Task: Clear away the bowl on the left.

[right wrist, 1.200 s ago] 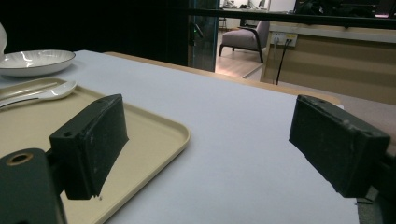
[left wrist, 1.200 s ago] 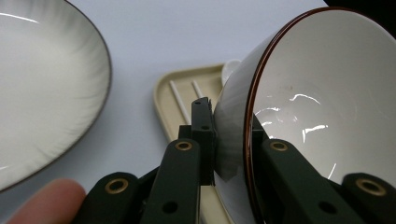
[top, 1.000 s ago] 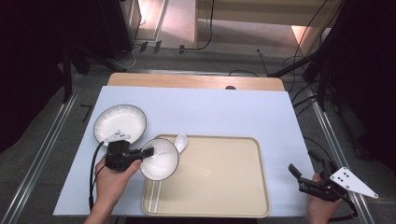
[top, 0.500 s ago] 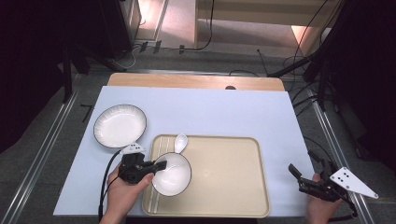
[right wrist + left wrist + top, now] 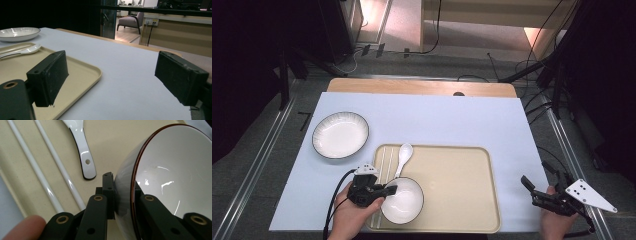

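Bowl (image 5: 402,200) – white, dark rim – sits at the near left corner of the tray (image 5: 462,190), over the tray's near-left part. In the left gripper view the bowl (image 5: 172,177) is tilted, its wall pinched at the rim: one jaw outside, one inside. So the left gripper (image 5: 382,191) is clamped on the bowl's left rim, the person's hand (image 5: 349,215) wrapped round the gripper body, cable looping off to the left.

Just beyond the bowl, spoon (image 5: 403,156) lies on the tray's far left part, handle pointing near toward the bowl, not touching it. Two chopsticks (image 5: 50,172) lie side by side along the tray's left edge, left of the spoon; they run close past the gripper.

Plate (image 5: 340,134) – white, dark rim – sits on the blue mat (image 5: 452,120) left of and beyond the tray, well apart from the bowl.

Right gripper (image 5: 539,192) rests off the tray's near right corner, near the table's right edge, jaws spread wide with nothing between them – the right gripper view confirms this, with the tray corner (image 5: 82,72) to its left.
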A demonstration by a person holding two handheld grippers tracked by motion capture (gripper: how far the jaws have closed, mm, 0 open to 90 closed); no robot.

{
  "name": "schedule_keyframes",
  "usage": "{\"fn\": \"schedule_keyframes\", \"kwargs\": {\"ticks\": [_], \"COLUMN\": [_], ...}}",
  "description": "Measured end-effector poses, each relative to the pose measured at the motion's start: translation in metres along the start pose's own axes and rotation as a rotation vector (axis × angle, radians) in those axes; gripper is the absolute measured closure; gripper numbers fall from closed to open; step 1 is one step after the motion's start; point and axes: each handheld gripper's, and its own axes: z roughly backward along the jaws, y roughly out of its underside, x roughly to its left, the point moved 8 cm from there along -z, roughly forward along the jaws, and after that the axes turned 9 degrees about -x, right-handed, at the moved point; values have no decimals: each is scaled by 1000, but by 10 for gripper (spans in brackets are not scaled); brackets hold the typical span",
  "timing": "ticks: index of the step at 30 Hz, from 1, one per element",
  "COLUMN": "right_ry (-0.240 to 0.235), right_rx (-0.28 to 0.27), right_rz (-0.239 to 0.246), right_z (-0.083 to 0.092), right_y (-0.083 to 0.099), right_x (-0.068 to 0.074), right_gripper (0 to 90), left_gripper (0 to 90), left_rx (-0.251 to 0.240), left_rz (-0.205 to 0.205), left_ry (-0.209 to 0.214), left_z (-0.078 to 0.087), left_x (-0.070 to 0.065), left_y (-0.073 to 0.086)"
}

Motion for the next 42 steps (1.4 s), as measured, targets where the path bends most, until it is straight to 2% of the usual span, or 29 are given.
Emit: {"fn": "schedule_keyframes", "kwargs": {"ticks": [5, 15, 18, 21, 25, 27, 28, 29, 30, 31, 32, 33, 35, 40, 41, 42], "right_ry": [-2, -2, -5, -2, -3, -2, 0, 0, 1, 0, 0, 0, 0, -1, 0, 0], "right_rx": [0, 1, 3, 2, 3, 3, 0, 0, 1, 2, 2, 3, 3, 4, 7, 7], "right_rz": [4, -1, 0, 2, 0, -1, 1, 1, -1, -1, -1, -1, -1, -1, -3, -3], "right_z": [0, 0, 0, 0, 0, 0, 0, 0, 0, 0, 0, 0, 0, 0, 0, 0], "right_y": [0, 0, 0, 0, 0, 1, 0, 0, 0, 1, 1, 1, 1, 1, 1, 1], "right_x": [0, 0, 1, 0, 0, 0, -1, -1, -1, -1, -1, -1, -1, 0, 0, 0], "right_gripper": [119, 118, 119, 119, 118, 118, 119, 119, 119, 119, 119, 118, 119, 118, 118, 119], "left_gripper": [823, 816, 792, 729, 708, 657, 559, 559, 512, 354, 354, 282, 141, 0, 0, 0], "left_rx": [15, 26, 24, 36, 14, -5, -11, -18, -25, -27, -33, -40, -47, -82, -99, -106], "left_rz": [0, -4, -8, -17, -8, -11, -19, -26, -37, -41, -35, -27, -21, -30, -31, -28], "left_ry": [-19, -9, 0, -14, 9, 15, 10, 0, -7, -5, 8, 26, 27, 75, 93, 91], "left_z": [-2, -5, -6, -8, -6, -4, -2, -1, 0, 1, 2, 3, 4, 9, 11, 12], "left_x": [2, 1, 0, 0, -1, -1, -1, -1, -1, -1, -2, -2, 1, 5, 4, 5], "left_y": [2, 1, 1, 2, -1, -4, -6, -8, -10, -11, -12, -13, -14, -18, -19, -20]}}
